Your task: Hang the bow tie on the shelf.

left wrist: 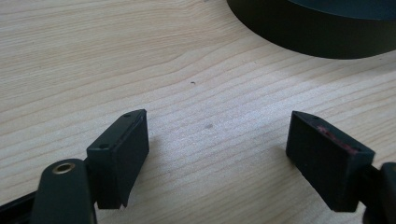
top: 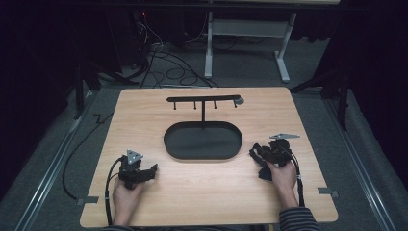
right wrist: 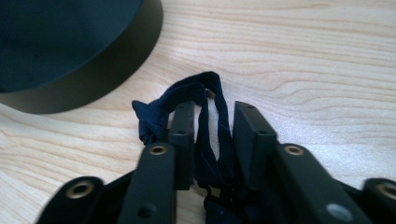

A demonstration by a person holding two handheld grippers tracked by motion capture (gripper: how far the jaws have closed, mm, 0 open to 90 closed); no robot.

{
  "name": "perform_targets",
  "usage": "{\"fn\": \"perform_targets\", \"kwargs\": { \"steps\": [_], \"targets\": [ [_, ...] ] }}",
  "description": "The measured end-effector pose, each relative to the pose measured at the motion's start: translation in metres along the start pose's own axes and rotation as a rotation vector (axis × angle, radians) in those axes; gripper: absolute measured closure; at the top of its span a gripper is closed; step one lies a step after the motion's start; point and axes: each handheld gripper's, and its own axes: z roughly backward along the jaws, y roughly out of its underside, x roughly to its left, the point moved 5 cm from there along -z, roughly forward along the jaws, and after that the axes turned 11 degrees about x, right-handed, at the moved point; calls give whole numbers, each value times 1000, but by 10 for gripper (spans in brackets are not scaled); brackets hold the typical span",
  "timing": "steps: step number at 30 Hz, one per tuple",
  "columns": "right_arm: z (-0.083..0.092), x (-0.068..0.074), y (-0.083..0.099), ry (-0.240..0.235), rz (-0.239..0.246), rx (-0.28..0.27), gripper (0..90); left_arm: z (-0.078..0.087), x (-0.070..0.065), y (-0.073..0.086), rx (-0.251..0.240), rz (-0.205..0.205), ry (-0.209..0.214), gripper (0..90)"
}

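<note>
Pinching a dark blue fabric strap [right wrist: 212, 135], the right gripper [right wrist: 214, 140] clamps it; left gripper [left wrist: 217, 154] gapes, released, over the table [left wrist: 140, 60].

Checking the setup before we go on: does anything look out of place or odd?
Nothing is spilled or damaged. A dark fabric band lies bunched and twisted between the right hand-held gripper jaws, beside the black tray.

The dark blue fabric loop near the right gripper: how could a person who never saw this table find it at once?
Start at the black oval tray in the middle of the light wooden table, then look to its right edge. There the right gripper has a dark blue knotted fabric loop between its jaws. It is the one soft thing here; everything else nearby is rigid.
</note>
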Motion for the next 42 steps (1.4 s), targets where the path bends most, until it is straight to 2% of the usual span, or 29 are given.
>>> {"fn": "perform_targets", "kwargs": {
  "steps": [2,3,7,17,18,27,28,34,42],
  "targets": [
    [-1,0,0,5,6,1,747,0,0,0,0,0,0,216],
    [-1,0,0,7,7,4,795,0,0,0,0,0,0,216],
    [0,2,1,20,35,5,896,0,0,0,0,0,0,216],
    [18,10,-2,11,73,-59,900,0,0,0,0,0,0,216],
    [24,12,-2,7,80,-80,900,0,0,0,0,1,0,216],
    [45,27,-12,8,134,-134,900,0,0,0,0,0,0,216],
    [50,32,-15,6,151,-148,900,0,0,0,0,1,0,216],
    [55,40,-20,-7,168,-167,900,0,0,0,0,0,0,216],
    [65,54,-29,-8,214,-196,900,0,0,0,0,0,0,216]
  ]
}}
